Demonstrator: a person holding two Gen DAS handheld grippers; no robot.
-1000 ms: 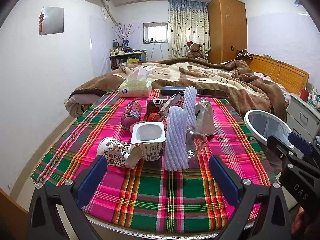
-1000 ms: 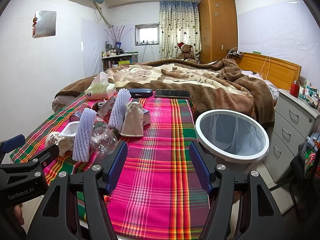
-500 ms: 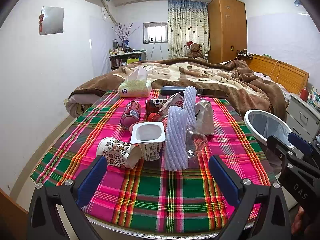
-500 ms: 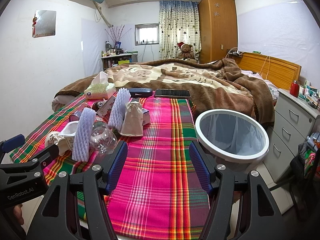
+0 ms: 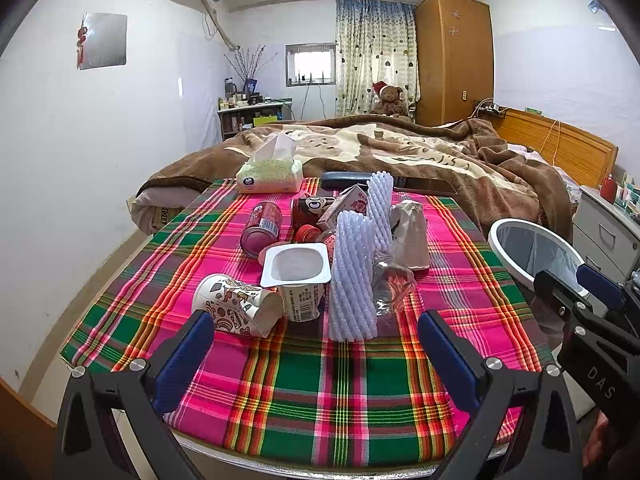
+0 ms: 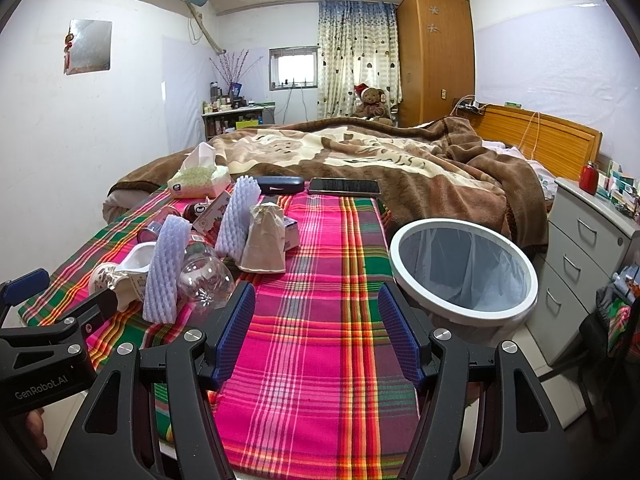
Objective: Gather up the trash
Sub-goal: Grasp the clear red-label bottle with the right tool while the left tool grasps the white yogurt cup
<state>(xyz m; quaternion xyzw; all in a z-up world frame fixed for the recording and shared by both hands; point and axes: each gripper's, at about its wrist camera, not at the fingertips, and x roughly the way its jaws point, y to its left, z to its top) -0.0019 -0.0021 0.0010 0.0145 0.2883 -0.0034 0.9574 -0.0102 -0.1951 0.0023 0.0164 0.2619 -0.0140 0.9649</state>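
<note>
Plaid cloth [image 5: 320, 392] covers the bedside table; both tongs [image 5: 316, 354] [image 6: 316, 332] gape wide, empty.

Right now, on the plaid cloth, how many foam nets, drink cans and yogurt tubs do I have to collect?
foam nets: 2
drink cans: 2
yogurt tub: 1
Total: 5
</note>
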